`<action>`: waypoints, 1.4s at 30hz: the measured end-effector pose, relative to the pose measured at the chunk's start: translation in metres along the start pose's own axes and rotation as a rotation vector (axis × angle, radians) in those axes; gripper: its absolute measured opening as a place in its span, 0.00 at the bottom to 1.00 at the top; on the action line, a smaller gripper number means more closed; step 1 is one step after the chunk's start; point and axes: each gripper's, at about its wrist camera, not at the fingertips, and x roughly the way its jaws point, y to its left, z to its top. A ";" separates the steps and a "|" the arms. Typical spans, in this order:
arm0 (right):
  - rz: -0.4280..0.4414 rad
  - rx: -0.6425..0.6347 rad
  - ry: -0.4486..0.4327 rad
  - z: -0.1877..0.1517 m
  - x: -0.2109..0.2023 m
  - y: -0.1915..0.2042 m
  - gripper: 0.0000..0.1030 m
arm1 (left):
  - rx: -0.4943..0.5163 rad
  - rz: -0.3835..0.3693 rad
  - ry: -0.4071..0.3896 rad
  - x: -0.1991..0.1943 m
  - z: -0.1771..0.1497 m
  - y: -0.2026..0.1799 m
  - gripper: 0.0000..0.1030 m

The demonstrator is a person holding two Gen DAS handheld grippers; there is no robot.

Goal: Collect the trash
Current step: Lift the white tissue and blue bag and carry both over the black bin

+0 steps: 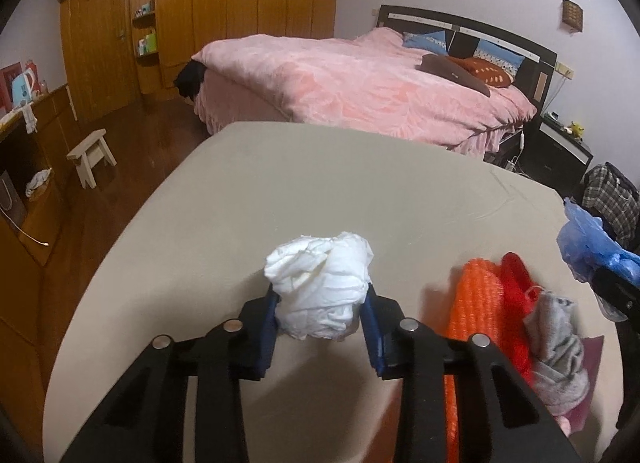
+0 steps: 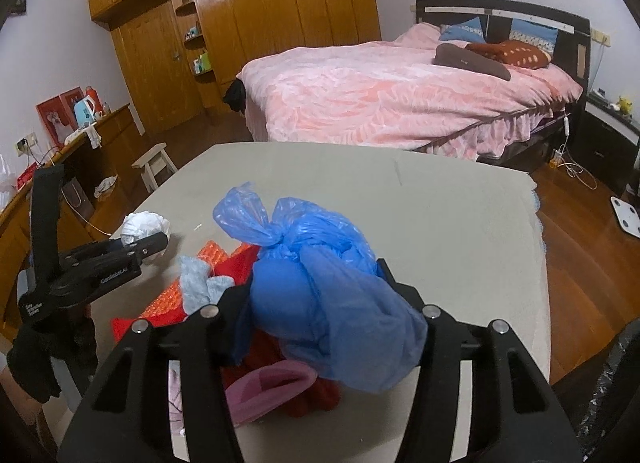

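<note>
Crumpled white tissue wad (image 1: 320,287), on the beige table (image 1: 280,191), pinched between the blue pads of the left gripper (image 1: 322,315); jaws partly closed, pressing both flanks. Knotted blue plastic bag (image 2: 320,287) clamped likewise in the right gripper (image 2: 316,303), just right of the wad, jaws about half closed around its bulk. Step judged: both trash items grasped, lift not yet evident. Next move likely calls for raising both clear of the table and carrying to a bin; none identified with certainty.

Between wad and bag: orange knit (image 1: 472,303), red cloth (image 1: 516,303), grey sock (image 1: 556,343), pink item (image 2: 272,387) partly under the bag. Risk of snagging on lift. Beyond the wad: bare table, then pink-covered bed (image 1: 360,91); white stool (image 1: 90,155) far left; wooden wardrobe (image 1: 240,3) at the back wall.
</note>
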 end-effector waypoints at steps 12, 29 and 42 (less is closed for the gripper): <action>-0.002 0.015 -0.036 0.006 -0.023 -0.001 0.50 | 0.017 -0.031 -0.074 -0.044 0.003 -0.025 0.35; -0.026 0.048 -0.103 0.001 -0.092 -0.015 0.50 | 0.069 -0.124 -0.150 -0.106 0.001 -0.091 0.35; -0.111 0.094 -0.151 -0.024 -0.166 -0.051 0.50 | 0.136 -0.238 -0.171 -0.137 -0.010 -0.158 0.35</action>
